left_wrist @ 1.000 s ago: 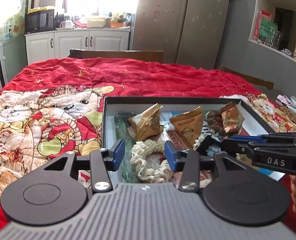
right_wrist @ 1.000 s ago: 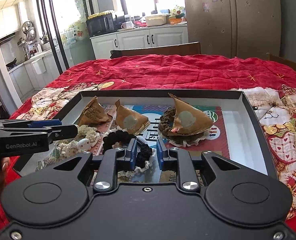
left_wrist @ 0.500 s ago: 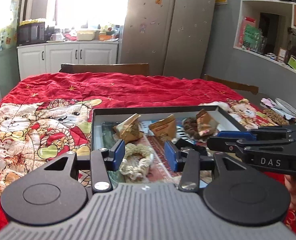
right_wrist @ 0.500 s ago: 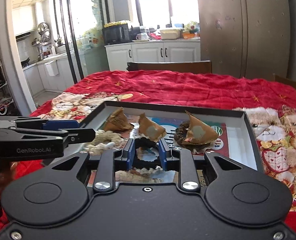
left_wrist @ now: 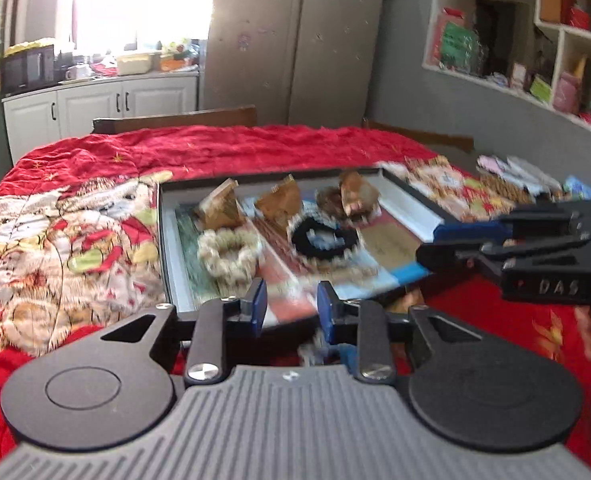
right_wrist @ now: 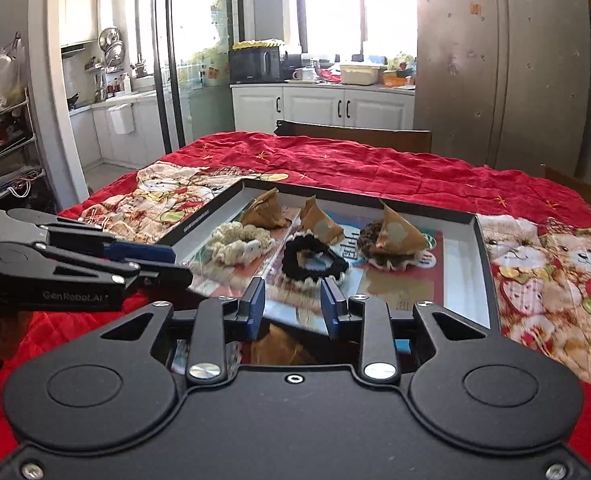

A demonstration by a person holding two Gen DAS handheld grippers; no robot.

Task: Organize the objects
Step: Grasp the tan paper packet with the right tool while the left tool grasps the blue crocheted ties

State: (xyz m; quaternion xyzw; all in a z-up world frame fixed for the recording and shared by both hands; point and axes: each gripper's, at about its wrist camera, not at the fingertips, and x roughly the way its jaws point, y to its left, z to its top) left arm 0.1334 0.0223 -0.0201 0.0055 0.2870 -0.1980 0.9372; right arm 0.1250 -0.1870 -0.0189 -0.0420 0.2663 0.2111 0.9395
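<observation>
1. Your left hand-held gripper (left_wrist: 289, 307) hangs over the near edge of the tray (right_wrist: 466, 264), its blue pads set wide apart with nothing between them.
2. Your right hand-held gripper (right_wrist: 292, 307) sits at the same near edge, jaws likewise wide and holding nothing.
3. The black scrunchie (right_wrist: 314, 259) lies flat on the tray floor just ahead of your right gripper, apart from its pads.
4. The cream scrunchie (right_wrist: 239, 240) lies to the left of the black one, ahead of your left gripper and clear of it.
5. A brown scrunchie (right_wrist: 369, 238) lies at the right, with a brown triangular packet (right_wrist: 399, 234) resting on it.
6. Two more triangular packets (right_wrist: 265, 214) stand in the back row behind the scrunchies.
7. The tray rests on a red teddy-bear cloth (right_wrist: 375, 168) covering the tabletop.
8. Readable writing: "GenRobot.AI" on your left gripper's side (right_wrist: 75, 295) in the right wrist view, and "DAS" on your right gripper's side (left_wrist: 557, 287) in the left wrist view. The print on the tray floor is too blurred to read.
</observation>
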